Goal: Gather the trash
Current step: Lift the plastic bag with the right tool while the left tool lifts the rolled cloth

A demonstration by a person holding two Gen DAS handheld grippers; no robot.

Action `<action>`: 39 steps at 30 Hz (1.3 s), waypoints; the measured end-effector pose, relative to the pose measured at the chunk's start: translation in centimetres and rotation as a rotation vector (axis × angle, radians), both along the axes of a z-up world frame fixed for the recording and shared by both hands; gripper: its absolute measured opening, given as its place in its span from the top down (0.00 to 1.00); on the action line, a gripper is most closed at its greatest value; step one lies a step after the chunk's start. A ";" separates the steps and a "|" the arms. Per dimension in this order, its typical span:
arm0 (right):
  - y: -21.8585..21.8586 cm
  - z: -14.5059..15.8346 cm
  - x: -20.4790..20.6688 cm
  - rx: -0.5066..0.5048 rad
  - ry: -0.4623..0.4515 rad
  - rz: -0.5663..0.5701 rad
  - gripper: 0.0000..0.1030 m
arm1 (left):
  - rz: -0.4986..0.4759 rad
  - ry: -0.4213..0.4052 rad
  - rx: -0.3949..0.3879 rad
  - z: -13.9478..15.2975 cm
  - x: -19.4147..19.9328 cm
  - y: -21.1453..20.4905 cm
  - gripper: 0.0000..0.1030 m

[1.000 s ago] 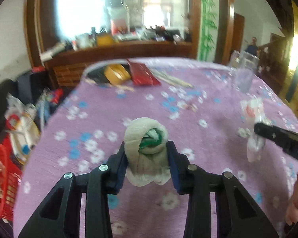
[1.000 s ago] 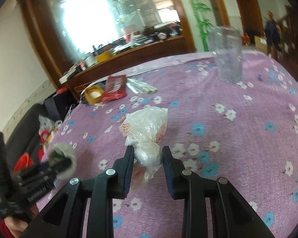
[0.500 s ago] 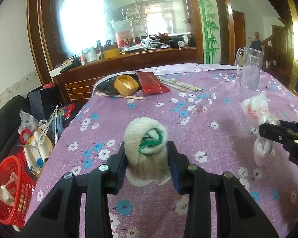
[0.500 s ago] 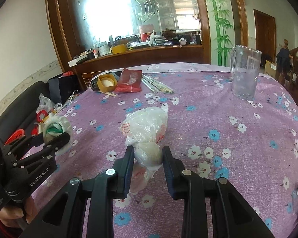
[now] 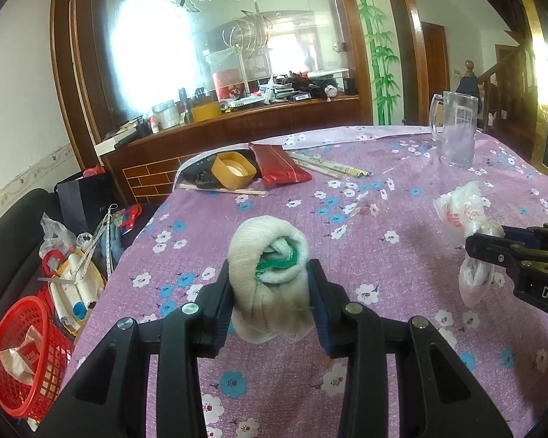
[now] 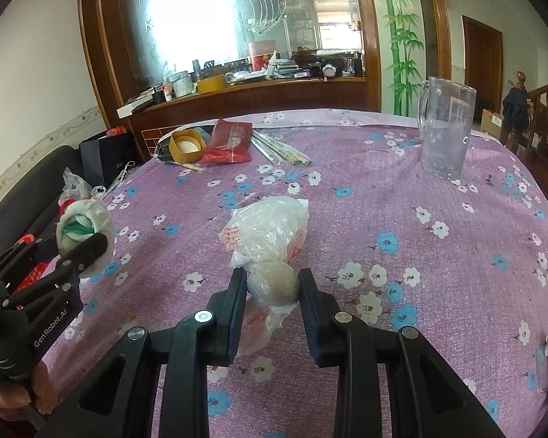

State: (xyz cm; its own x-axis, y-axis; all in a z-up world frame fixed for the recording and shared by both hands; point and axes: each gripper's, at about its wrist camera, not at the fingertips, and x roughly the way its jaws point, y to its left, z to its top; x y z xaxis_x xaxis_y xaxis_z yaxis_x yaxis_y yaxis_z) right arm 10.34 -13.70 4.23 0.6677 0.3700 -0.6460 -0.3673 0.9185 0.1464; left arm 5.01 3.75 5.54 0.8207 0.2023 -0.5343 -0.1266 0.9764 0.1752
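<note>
Left gripper [image 5: 272,294]: jaws clenched on the rolled cloth [image 5: 268,277], one pad on each flank.
Rolled cloth: cream roll with a green core, held above the tablecloth [image 5: 402,262]; the open end faces the camera, so the roll axis runs roughly along the fingers; a loose tail hangs below the pads.
Right gripper [image 6: 272,292]: jaws clenched on the plastic bag [image 6: 268,233] at its knotted neck.
Plastic bag: long axis runs away from the camera; the bulging end with red print points toward the glass mug [image 6: 445,127], the crumpled tail hangs below the jaws.
Change from earlier frame: both grips are as they were a second ago; the blur has gone, and both loads sit higher in view with more tablecloth showing beneath.
Hard to make out: whether the bag's far end touches the tablecloth; the bag's contents, apart from a pale rounded lump between the pads.
Beyond: yellow tub [image 5: 233,169], red packet [image 5: 277,169] and chopsticks [image 5: 328,166] at the far edge; red basket [image 5: 22,357] beside the table, partly cut off.
</note>
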 end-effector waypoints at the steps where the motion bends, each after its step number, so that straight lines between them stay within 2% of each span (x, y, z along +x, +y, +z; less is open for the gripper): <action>1: 0.0 0.0 0.0 0.000 -0.001 -0.001 0.69 | -0.001 0.001 0.001 0.0 0.0 0.0 0.64; 22: 0.0 0.3 -0.3 -0.002 -0.014 -0.002 0.69 | 0.004 -0.012 0.020 0.0 -0.3 -0.1 0.64; 39: 0.0 0.7 -0.4 -0.004 -0.024 -0.009 0.69 | -0.002 -0.003 -0.006 0.3 -0.1 -0.1 0.64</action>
State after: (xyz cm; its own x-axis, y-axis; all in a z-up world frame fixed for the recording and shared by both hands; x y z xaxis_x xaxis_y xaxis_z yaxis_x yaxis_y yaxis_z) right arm 9.95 -13.71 4.91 0.6864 0.3611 -0.6313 -0.3621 0.9225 0.1340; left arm 4.92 3.69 5.83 0.8226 0.1978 -0.5331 -0.1254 0.9776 0.1692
